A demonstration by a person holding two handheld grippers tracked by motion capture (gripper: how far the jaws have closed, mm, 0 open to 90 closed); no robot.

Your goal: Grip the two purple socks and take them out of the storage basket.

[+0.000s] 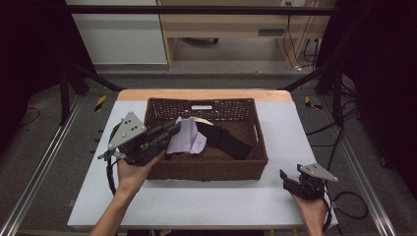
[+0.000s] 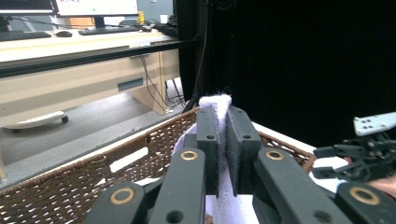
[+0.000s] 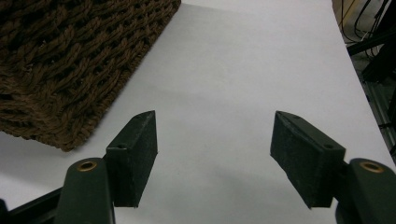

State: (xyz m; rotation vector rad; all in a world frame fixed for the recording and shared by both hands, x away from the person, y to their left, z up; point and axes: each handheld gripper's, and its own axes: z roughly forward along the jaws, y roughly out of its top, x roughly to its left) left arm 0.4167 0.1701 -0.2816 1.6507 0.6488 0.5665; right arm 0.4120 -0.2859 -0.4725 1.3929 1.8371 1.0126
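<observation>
white cloth point(image 1: 186, 137) | left claw point(image 2: 223, 140) clamped on it | right claw point(image 3: 214, 158) apart | cloth's lower end cut off

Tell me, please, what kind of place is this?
Probably a lab or office set up for recording: a white table inside a metal frame with black curtains, and an office desk with monitor and keyboard behind.

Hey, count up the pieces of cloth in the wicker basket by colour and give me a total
Pale lilac cloth: 1, pinched in the left gripper
Black cloth: 1, lying in the basket
White item behind them: 1, mostly hidden, so I cannot tell what it is
Total: 3
</observation>
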